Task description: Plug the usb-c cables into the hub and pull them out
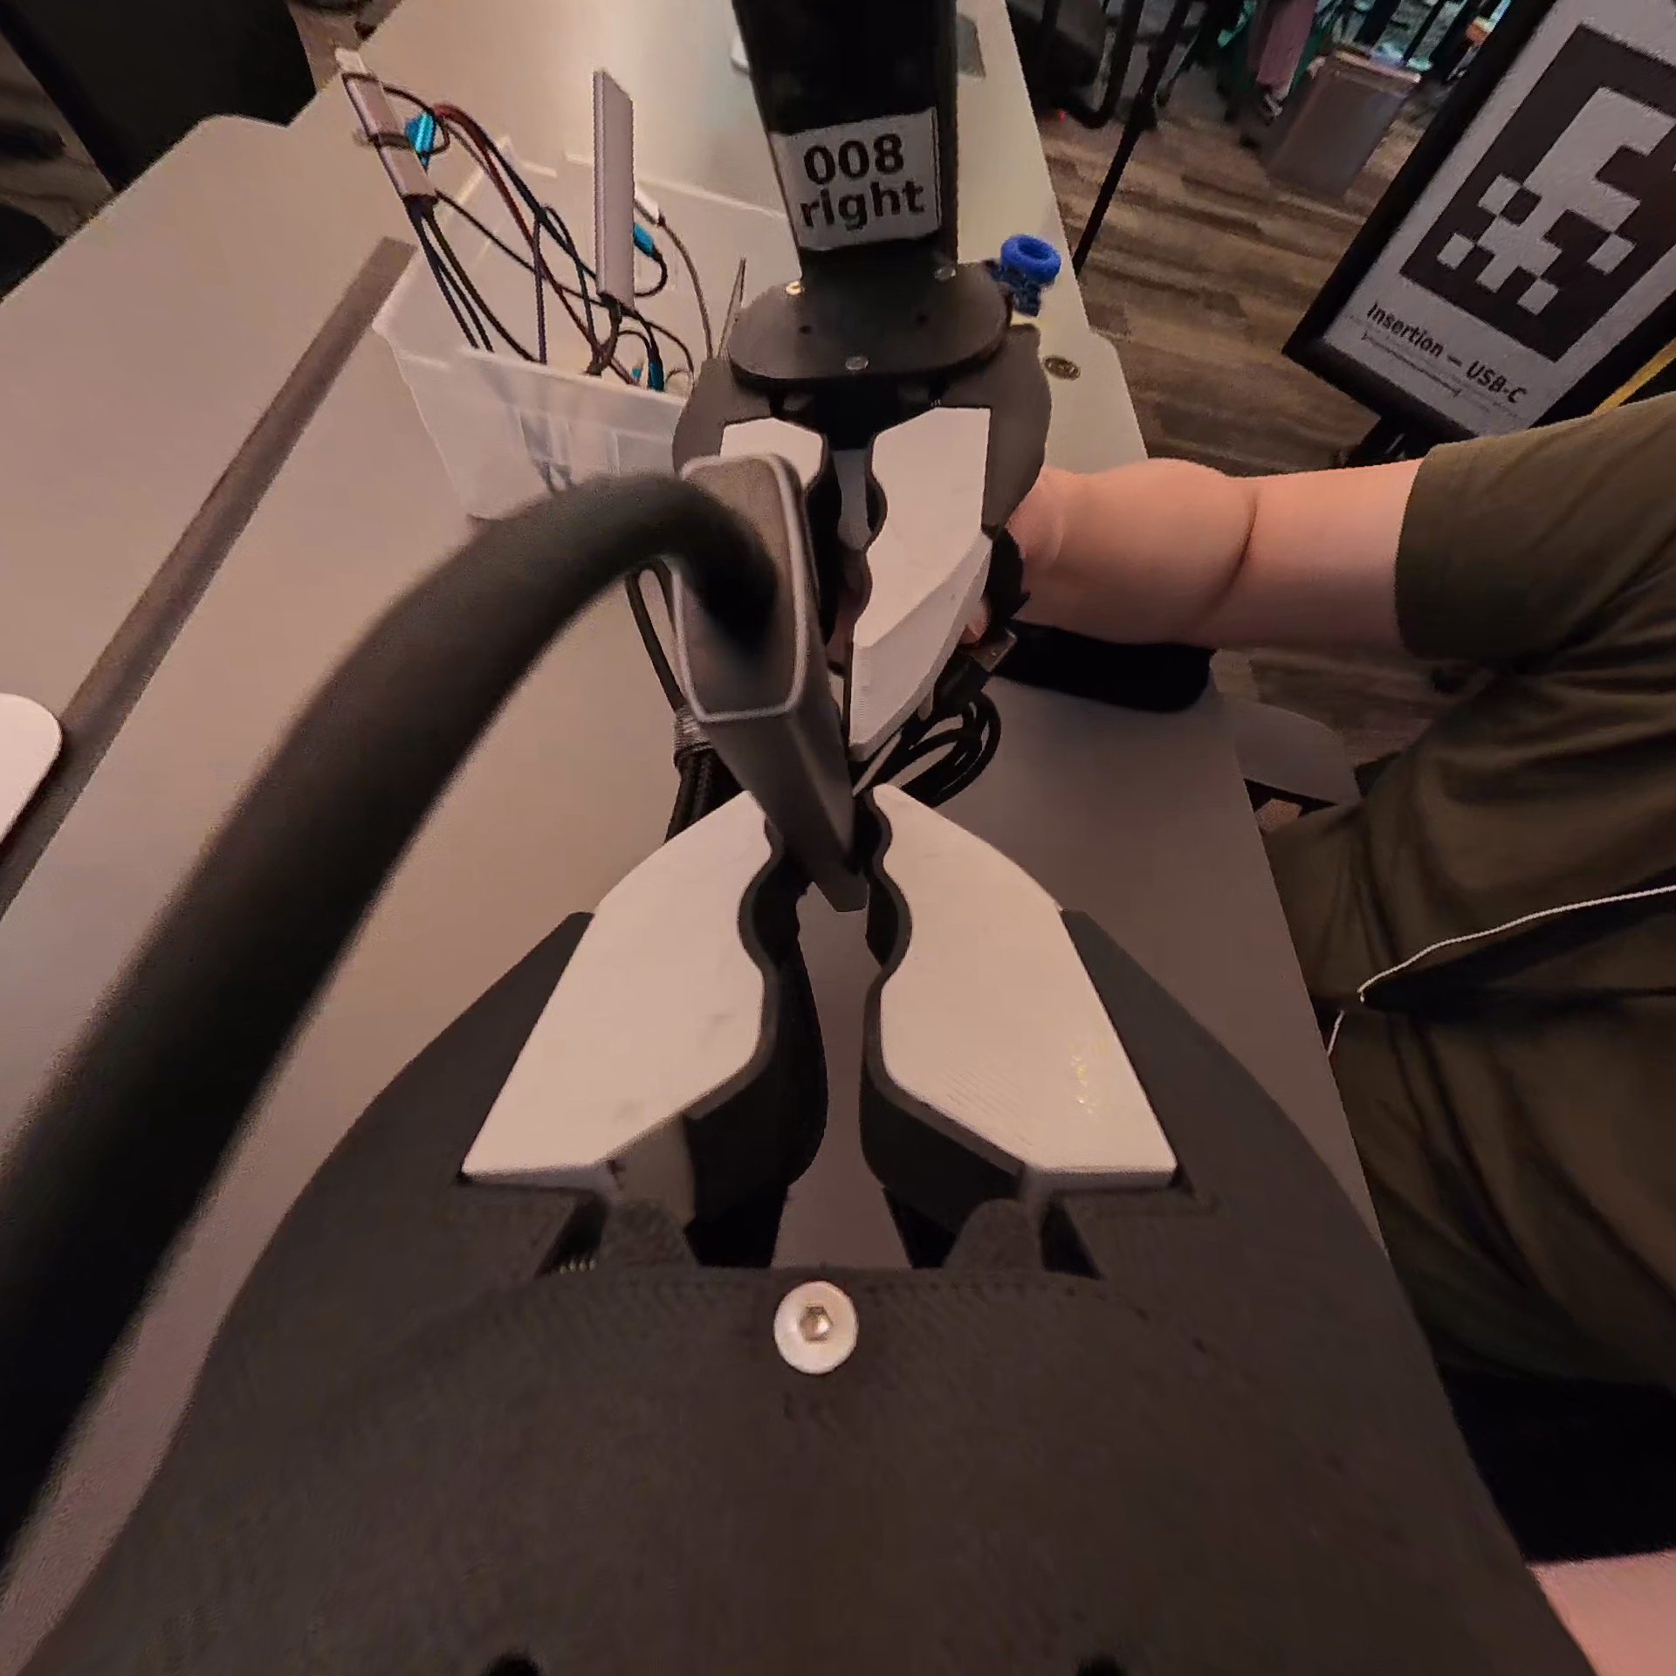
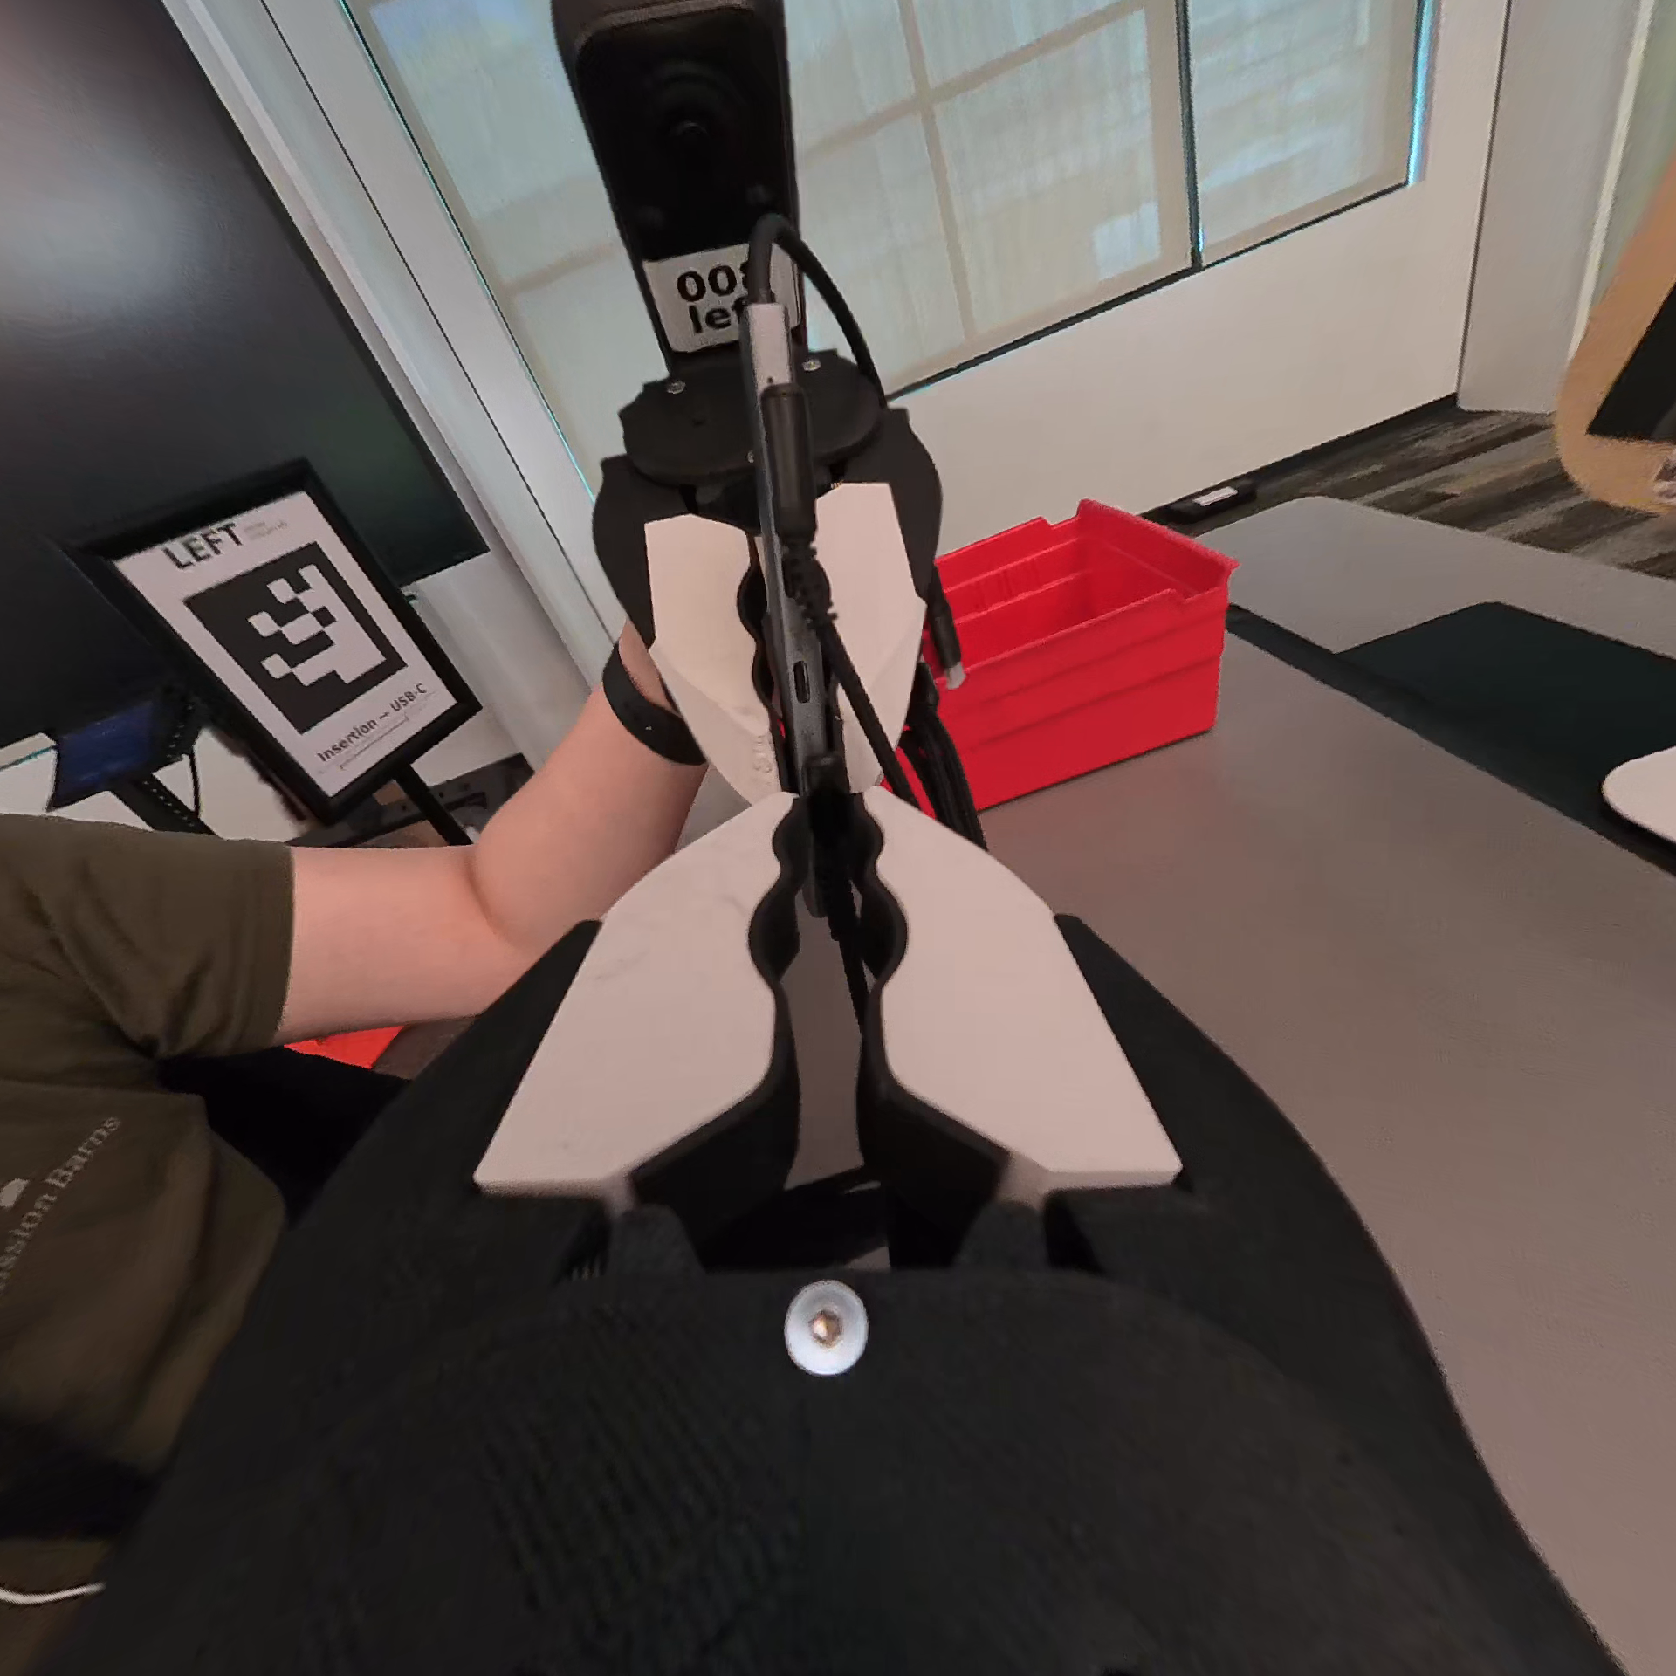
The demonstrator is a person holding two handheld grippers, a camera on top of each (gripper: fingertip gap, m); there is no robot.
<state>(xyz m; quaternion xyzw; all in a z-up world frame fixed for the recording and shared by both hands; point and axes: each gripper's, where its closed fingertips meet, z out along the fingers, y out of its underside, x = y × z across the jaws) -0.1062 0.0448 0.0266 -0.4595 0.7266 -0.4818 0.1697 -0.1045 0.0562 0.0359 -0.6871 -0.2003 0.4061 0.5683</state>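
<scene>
Both grippers meet over the grey table, and we take the hub as our landmark. Our left gripper is clenched on the near end of the hub, a slim grey bar held up off the table and tilted away from us. Facing it from beyond the hub, our right gripper is pinched tight on what looks like a black cable plug at the hub's edge, though its tip is hidden between the fingers, so we cannot tell whether it is seated or just clear of the port. A thick black cable loops off the far end of the hub, and more cords hang below it. Behind the hub on the left-wrist side stands a clear bin of spare cables; on the other side sits a red bin. We judge the risks to be a plug pulled or pushed at an angle, bending it in the port, and the hub twisting in the left grip, since only its end is held and the hanging cords drag on it.
</scene>
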